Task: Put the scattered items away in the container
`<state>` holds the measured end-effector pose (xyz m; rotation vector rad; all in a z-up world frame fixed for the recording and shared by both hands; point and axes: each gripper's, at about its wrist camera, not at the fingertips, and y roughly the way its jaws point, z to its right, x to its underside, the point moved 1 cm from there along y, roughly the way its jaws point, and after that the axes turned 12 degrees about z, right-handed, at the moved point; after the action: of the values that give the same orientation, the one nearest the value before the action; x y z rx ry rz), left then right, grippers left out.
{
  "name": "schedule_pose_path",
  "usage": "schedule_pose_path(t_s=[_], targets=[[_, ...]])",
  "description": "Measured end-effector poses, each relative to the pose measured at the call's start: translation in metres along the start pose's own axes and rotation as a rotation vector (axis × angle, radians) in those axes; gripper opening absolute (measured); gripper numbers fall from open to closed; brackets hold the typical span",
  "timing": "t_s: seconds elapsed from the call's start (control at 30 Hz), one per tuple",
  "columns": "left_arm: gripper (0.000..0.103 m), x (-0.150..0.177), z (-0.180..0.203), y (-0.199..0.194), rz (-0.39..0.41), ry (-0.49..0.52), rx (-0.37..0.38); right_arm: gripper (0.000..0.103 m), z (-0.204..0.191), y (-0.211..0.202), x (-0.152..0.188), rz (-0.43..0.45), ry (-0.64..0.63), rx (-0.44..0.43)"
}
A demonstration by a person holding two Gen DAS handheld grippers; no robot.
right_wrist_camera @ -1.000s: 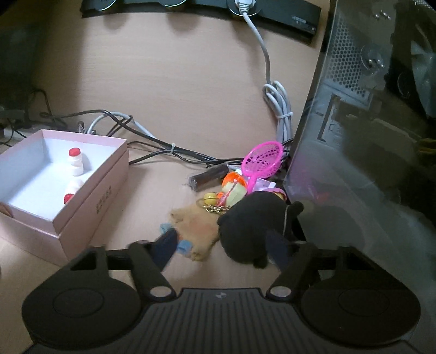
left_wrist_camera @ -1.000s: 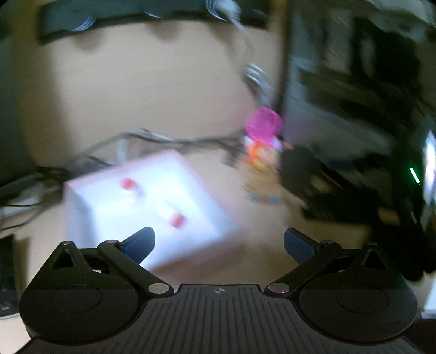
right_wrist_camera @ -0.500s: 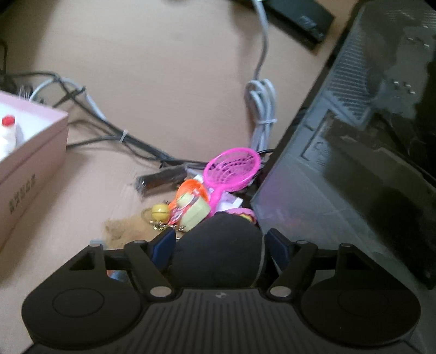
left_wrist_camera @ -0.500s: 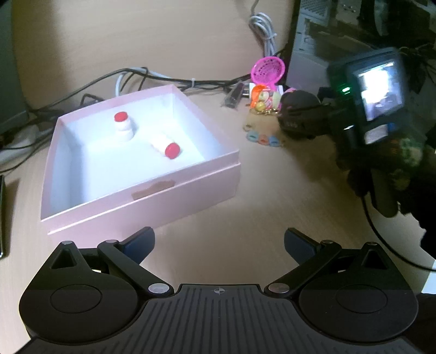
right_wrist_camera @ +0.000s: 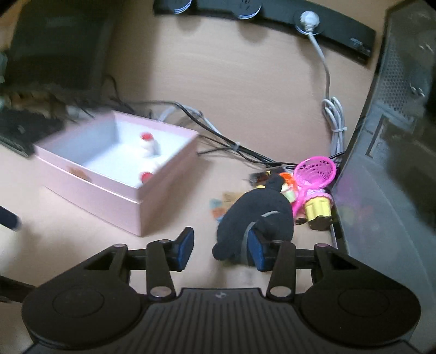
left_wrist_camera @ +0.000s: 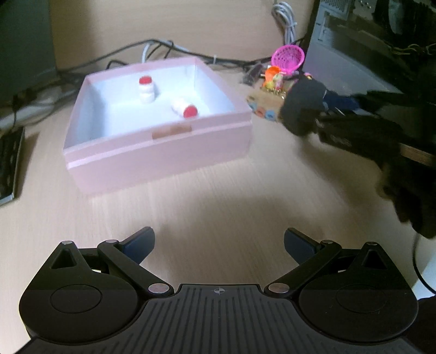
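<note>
A pink box (left_wrist_camera: 163,147) (right_wrist_camera: 114,196) with a white inside holds two small white bottles with red caps (left_wrist_camera: 147,89) (left_wrist_camera: 184,109). A black plush toy (right_wrist_camera: 259,215) (left_wrist_camera: 302,109) hangs off the inner face of my right gripper's (right_wrist_camera: 220,247) right finger; the jaws stand apart and I cannot tell if they grip it. To its right lie a pink toy racket (right_wrist_camera: 316,171) (left_wrist_camera: 288,58), a yellow cupcake toy (right_wrist_camera: 317,208) and small bright trinkets (left_wrist_camera: 272,79). My left gripper (left_wrist_camera: 218,242) is open and empty over the wooden desk, in front of the box.
Black and white cables (right_wrist_camera: 231,147) run behind the box. A dark computer case (right_wrist_camera: 387,163) stands at the right, close to the toys. A power strip (right_wrist_camera: 272,16) lies at the back. A keyboard edge (left_wrist_camera: 11,163) is at the left.
My right gripper has risen and pulled back from the toy pile with the black plush, and its jaws look wider. My left gripper has moved closer to the box.
</note>
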<state>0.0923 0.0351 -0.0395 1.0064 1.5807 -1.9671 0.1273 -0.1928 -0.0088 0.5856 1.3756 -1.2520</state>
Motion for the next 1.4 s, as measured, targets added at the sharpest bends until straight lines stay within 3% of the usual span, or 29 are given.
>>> schedule_pose_path(t_s=[0.03,0.1,0.3,0.4,0.5,0.57,0.63,0.73,0.87,0.9,0.97,1.0,1.03,1.3,1.33,1.4], targets=[[0.103,0.002,0.001,-0.002,0.002,0.001,-0.006,0.062,0.002,-0.003,-0.001,0.020,0.005,0.027],[0.103,0.005,0.003,-0.008,0.009,0.003,-0.017,0.079,0.007,-0.002,-0.003,0.059,0.016,0.100],[0.103,0.012,-0.001,-0.032,0.048,-0.013,-0.069,0.084,0.015,0.036,0.001,0.031,0.037,0.195],[0.103,0.015,-0.003,-0.042,0.070,-0.019,-0.080,0.087,0.019,0.068,0.008,-0.018,0.018,0.300],[0.103,0.017,-0.005,-0.052,0.090,-0.032,-0.090,0.089,0.023,0.090,0.011,-0.054,-0.021,0.330],[0.103,0.017,-0.009,-0.055,0.097,-0.053,-0.107,0.085,0.022,0.093,0.013,-0.059,-0.061,0.328],[0.103,0.019,-0.014,-0.059,0.100,-0.086,-0.120,0.057,0.018,0.088,0.013,-0.052,-0.106,0.332],[0.103,0.020,-0.019,-0.060,0.101,-0.140,-0.133,0.027,0.016,0.073,0.011,-0.041,-0.112,0.298],[0.103,0.024,-0.022,-0.059,0.113,-0.195,-0.164,0.023,0.014,0.055,0.014,-0.042,-0.107,0.263],[0.103,0.025,-0.021,-0.059,0.119,-0.204,-0.175,0.024,0.014,0.051,0.016,-0.034,-0.108,0.263],[0.103,0.026,-0.020,-0.059,0.130,-0.212,-0.179,0.052,0.015,0.043,0.018,-0.004,-0.116,0.281],[0.103,0.027,-0.019,-0.059,0.135,-0.210,-0.179,0.080,0.015,0.041,0.018,0.017,-0.126,0.300],[0.103,0.029,-0.018,-0.060,0.134,-0.207,-0.176,0.088,0.016,0.041,0.018,0.039,-0.137,0.320],[0.103,0.034,-0.005,-0.078,0.138,-0.145,-0.165,0.088,0.012,0.107,0.027,-0.071,-0.262,0.332],[0.103,0.034,-0.005,-0.081,0.141,-0.140,-0.170,0.079,0.010,0.113,0.029,-0.082,-0.273,0.328],[0.103,0.034,-0.007,-0.084,0.138,-0.143,-0.175,0.072,0.009,0.113,0.029,-0.082,-0.282,0.324]])
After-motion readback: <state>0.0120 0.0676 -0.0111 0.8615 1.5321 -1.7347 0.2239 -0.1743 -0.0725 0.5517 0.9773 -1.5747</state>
